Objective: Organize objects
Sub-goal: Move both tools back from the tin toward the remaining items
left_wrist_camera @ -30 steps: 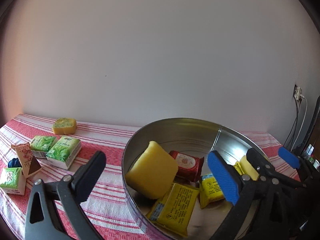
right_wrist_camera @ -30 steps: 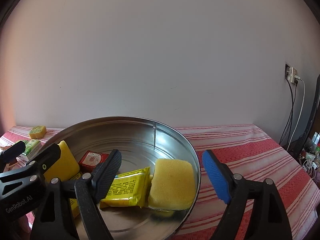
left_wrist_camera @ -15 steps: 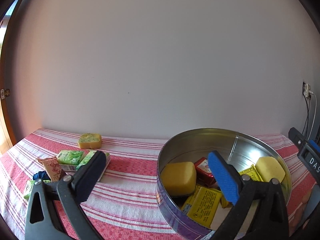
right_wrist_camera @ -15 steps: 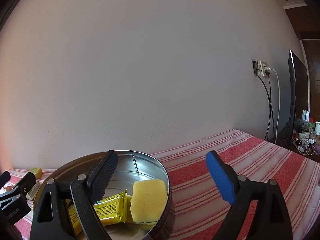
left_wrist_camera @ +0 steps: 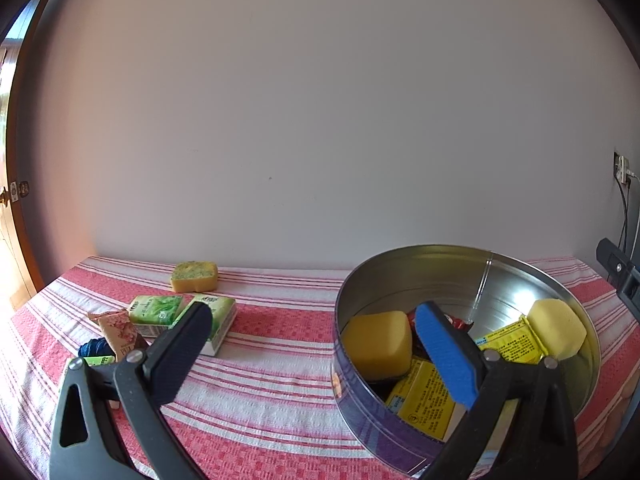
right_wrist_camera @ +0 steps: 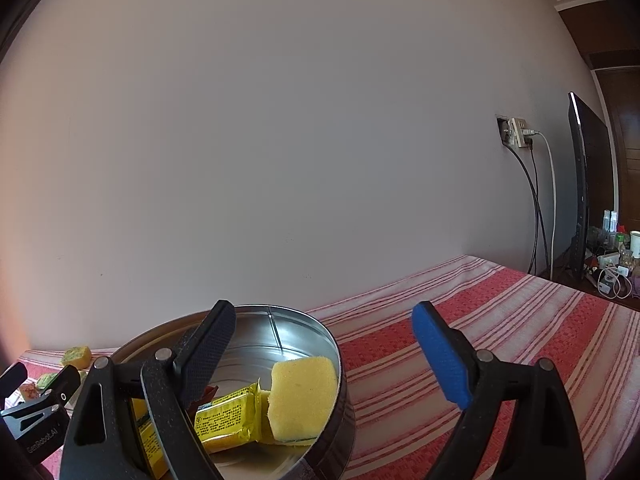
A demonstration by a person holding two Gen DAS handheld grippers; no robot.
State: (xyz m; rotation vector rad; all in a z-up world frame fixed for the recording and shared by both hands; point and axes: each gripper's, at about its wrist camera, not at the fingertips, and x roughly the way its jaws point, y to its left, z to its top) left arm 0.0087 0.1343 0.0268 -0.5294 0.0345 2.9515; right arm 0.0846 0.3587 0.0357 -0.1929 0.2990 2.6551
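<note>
A round metal tin (left_wrist_camera: 496, 264) stands on the striped cloth and holds two yellow sponges (left_wrist_camera: 378, 338) (left_wrist_camera: 557, 328), yellow packets (left_wrist_camera: 426, 398) and a red packet. My left gripper (left_wrist_camera: 316, 354) is open and empty, held above the cloth at the tin's left side. My right gripper (right_wrist_camera: 330, 360) is open and empty, over the tin's right rim (right_wrist_camera: 334, 344). Loose on the cloth to the left lie a yellow-green sponge (left_wrist_camera: 194, 276), green packets (left_wrist_camera: 158, 310) and a pink packet (left_wrist_camera: 120, 330).
The red and white striped tablecloth (right_wrist_camera: 500, 320) stretches to the right of the tin. A wall stands close behind. A wall socket with cables (right_wrist_camera: 520, 136) and a dark screen (right_wrist_camera: 584, 184) are at the far right.
Both grippers have pulled back and up from the tin and swung outward. The left view now shows more of the loose items, the right view more bare cloth. Both stay open.
</note>
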